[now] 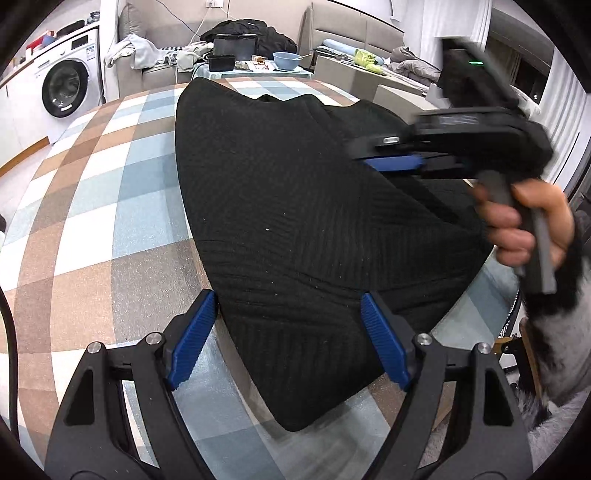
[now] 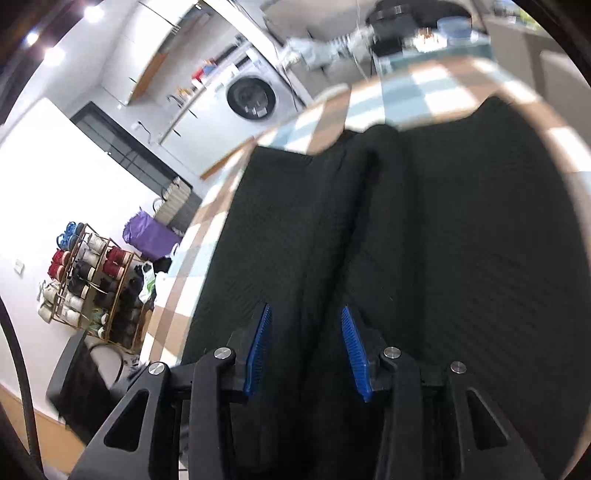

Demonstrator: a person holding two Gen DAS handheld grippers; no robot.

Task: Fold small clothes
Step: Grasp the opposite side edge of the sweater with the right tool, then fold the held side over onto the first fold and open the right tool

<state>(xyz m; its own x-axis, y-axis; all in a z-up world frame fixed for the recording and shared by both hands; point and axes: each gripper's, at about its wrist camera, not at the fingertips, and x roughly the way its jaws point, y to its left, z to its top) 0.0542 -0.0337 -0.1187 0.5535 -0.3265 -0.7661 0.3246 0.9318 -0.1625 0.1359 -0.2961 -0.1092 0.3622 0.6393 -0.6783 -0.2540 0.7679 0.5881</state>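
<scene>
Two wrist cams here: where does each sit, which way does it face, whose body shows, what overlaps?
Left wrist: on the left gripper, angled down over the black ribbed knit garment on the checked tablecloth; shows the person's right hand holding the right gripper.
Right wrist: on the right gripper, angled down along the garment's fold; no body.
Shared: garment, tablecloth, white washing machine.

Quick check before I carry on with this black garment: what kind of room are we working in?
Most likely a lived-in home, a combined living and laundry area. A front-loading washing machine stands by the wall, a grey sofa runs behind the checked tablecloth, and a shoe rack sits on the floor.
</scene>
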